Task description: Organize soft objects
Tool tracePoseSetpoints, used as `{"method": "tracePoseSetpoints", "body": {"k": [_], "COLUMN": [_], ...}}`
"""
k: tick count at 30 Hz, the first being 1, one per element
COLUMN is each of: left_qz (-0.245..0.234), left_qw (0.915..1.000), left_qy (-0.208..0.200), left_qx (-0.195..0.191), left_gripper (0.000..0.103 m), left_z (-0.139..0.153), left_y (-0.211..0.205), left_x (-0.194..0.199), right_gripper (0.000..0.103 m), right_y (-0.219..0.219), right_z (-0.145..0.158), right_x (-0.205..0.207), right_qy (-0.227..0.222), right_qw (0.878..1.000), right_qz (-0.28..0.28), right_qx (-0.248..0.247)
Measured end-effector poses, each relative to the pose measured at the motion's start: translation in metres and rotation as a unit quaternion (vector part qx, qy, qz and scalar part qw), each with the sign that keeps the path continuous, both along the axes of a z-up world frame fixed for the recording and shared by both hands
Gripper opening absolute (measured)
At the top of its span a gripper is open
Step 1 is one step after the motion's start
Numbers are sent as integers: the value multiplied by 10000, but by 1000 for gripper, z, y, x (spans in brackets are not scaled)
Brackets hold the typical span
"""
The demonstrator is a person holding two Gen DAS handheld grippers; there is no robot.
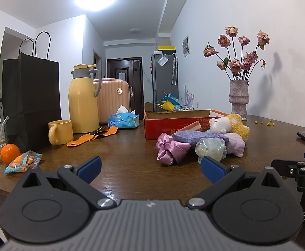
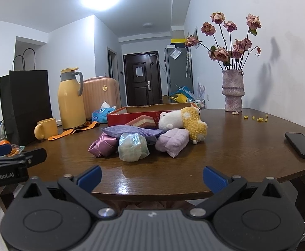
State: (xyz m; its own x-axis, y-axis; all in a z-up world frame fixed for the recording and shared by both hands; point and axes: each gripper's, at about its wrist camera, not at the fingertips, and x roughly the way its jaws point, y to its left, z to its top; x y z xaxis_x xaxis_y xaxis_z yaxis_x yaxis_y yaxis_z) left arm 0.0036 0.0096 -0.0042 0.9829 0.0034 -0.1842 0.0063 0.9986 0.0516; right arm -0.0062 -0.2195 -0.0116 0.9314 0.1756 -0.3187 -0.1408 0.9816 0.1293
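A pile of soft things lies on the brown table in front of a red cardboard box: a pink satin scrunchie, a purple pouch, a clear-wrapped green bundle, a lilac folded towel and a white-and-yellow plush toy. The right wrist view shows the same pile: scrunchie, bundle, towel, plush, box. My left gripper is open and empty, just short of the pile. My right gripper is open and empty at the table's near edge.
At the left stand a black paper bag, a yellow thermos, a yellow mug, an orange strap, a tissue pack, an orange and a snack packet. A vase of roses and a phone are at the right.
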Motion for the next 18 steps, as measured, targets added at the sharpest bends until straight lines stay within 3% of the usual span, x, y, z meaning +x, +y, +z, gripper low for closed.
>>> {"method": "tracePoseSetpoints", "body": {"k": [9,14,18], "left_qz": [69,-116,-464], "left_qw": [9997,9988,9962], "left_qy": [245,461,539], "left_qx": [24,-116,-511], "left_gripper": [103,103,103], "left_z": [-7,-5,15], "left_y": [3,5,10], "left_x": [21,56,96], "right_gripper": [103,103,103], "right_y": [3,-6,-17], "right_z": [-4,-1,10], "right_x": [11,40,83], "right_qy": [-69,-52,406], "right_qw": [9998,9996,9976], "right_qz": [-2,227,417], "right_qx": [-178,132,374]}}
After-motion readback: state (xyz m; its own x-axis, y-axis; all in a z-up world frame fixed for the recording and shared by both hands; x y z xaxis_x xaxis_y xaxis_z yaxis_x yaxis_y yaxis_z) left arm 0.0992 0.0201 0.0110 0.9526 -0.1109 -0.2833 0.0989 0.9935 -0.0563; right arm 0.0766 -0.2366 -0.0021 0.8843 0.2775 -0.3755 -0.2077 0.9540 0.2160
